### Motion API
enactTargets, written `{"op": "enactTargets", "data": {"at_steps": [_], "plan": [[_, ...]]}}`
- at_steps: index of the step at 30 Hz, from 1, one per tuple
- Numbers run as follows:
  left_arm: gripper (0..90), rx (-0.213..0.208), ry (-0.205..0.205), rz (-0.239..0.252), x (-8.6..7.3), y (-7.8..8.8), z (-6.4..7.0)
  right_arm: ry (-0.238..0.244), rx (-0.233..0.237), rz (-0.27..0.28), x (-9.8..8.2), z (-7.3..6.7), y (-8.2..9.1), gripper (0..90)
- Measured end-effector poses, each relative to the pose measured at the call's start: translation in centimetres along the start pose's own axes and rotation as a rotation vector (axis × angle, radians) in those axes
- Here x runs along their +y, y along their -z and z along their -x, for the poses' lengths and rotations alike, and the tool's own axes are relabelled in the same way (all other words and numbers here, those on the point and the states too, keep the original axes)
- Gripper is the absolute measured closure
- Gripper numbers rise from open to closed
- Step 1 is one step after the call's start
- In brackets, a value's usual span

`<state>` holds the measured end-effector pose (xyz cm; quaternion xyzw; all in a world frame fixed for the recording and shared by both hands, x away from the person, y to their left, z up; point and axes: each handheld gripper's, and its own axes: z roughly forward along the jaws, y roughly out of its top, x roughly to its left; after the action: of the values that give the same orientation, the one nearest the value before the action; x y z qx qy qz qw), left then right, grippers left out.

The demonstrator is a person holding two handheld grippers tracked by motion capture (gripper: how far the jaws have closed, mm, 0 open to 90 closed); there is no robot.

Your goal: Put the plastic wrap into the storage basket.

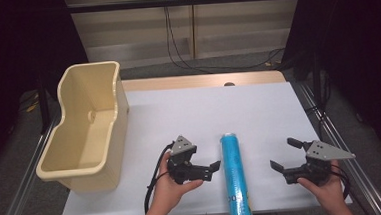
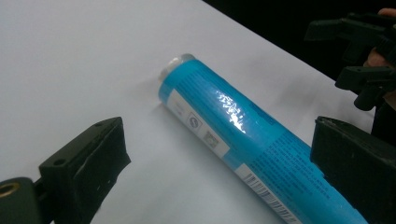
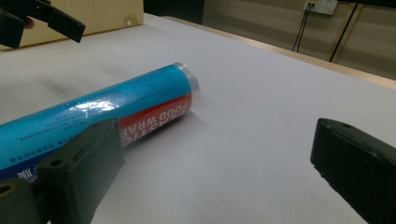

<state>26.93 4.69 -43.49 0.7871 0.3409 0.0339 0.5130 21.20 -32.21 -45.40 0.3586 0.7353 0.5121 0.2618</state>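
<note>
Left claw [image 1: 213, 167] gapes wide just beside the roll [image 1: 235, 175] on the surface [image 1: 179, 113]; right claw [image 1: 284, 154] wide too, farther off.

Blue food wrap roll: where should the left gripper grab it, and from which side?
Probably mid-length on the blue food wrap roll, coming in level from its left, where the open left gripper already faces it. The roll lies flat on the white table, long axis running away from the person, so the jaws should close across its round body, over and under, not along its length. Gripping near the middle should limit tipping.
</note>
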Motion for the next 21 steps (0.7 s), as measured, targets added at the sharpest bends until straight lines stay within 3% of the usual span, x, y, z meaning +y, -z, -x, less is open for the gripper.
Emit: {"op": "enactTargets", "data": {"at_steps": [11,17,21], "plan": [[2.9,0.006,0.067,-0.154,0.8,-2.3,1.3,0.004,0.003,-0.003,0.0,0.0,-0.1,2.0],[2.6,0.021,0.068,-0.251,1.0,-3.4,2.0,0.003,0.005,-0.004,0.0,-0.1,-0.1,2.0],[2.0,0.025,0.082,-0.28,1.2,-4.0,2.3,0.005,0.004,-0.005,0.0,-0.1,-0.1,2.1]]}}
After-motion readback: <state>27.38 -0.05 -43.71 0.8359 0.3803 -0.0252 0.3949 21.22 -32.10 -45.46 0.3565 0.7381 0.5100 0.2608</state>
